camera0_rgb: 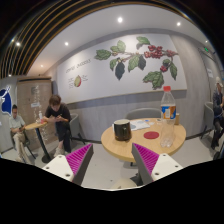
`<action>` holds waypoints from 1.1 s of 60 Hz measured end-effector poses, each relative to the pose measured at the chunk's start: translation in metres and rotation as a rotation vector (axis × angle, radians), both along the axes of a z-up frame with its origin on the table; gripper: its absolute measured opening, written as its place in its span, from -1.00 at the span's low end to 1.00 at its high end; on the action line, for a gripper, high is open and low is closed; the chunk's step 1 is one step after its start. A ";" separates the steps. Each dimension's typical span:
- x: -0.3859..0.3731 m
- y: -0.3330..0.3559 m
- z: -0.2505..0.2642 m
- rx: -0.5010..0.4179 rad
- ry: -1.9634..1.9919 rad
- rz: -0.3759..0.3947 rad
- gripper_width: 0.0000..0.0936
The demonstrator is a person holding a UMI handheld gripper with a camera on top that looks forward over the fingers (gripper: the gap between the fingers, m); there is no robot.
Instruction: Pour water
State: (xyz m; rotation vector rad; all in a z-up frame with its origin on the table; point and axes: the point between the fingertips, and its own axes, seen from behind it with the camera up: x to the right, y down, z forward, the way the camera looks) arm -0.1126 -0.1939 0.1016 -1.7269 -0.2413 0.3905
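Beyond the fingers, on a round wooden worktop (125,149), stand a dark cup (122,129), a clear glass (166,131) and a plastic bottle (168,103) with an orange label and blue cap. The bottle rises just behind the glass; the cup sits well apart from both, on the other side of a red coaster (151,134). The hand-held gripper (112,160) is spread wide and holds nothing, its magenta pads (80,158) short of the worktop. Farther off, two people (58,117) sit at another table below a wall with a painted leafy branch (138,58).
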 end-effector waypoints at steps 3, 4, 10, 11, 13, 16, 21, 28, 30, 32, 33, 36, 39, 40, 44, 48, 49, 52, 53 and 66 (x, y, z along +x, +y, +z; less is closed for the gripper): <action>0.001 0.001 0.000 0.002 0.006 0.001 0.80; 0.002 0.002 0.000 0.002 0.008 -0.001 0.80; 0.008 0.003 0.000 -0.001 0.018 -0.011 0.80; 0.010 0.003 -0.001 -0.001 0.017 -0.015 0.80; 0.016 0.006 -0.001 0.002 0.011 -0.025 0.80; 0.033 0.014 -0.003 0.013 0.002 -0.048 0.80; 0.056 0.026 0.004 0.032 -0.003 -0.113 0.80; 0.113 0.063 0.019 0.098 -0.030 -0.194 0.80; 0.124 0.073 0.022 0.111 -0.049 -0.220 0.80; 0.138 0.093 0.020 0.111 -0.066 -0.240 0.80; 0.143 0.101 0.020 0.109 -0.075 -0.249 0.80; 0.154 0.123 0.019 0.114 -0.096 -0.268 0.80; 0.165 0.144 0.014 0.106 -0.113 -0.295 0.80; 0.171 0.148 0.013 0.105 -0.120 -0.304 0.79; 0.177 0.171 0.013 0.113 -0.136 -0.313 0.79; 0.179 0.194 0.008 0.113 -0.143 -0.314 0.80; 0.179 0.198 0.007 0.111 -0.142 -0.314 0.80; 0.178 0.212 0.006 0.111 -0.134 -0.312 0.79; 0.176 0.216 0.007 0.114 -0.130 -0.308 0.79; 0.175 0.250 0.004 0.100 -0.132 -0.315 -0.02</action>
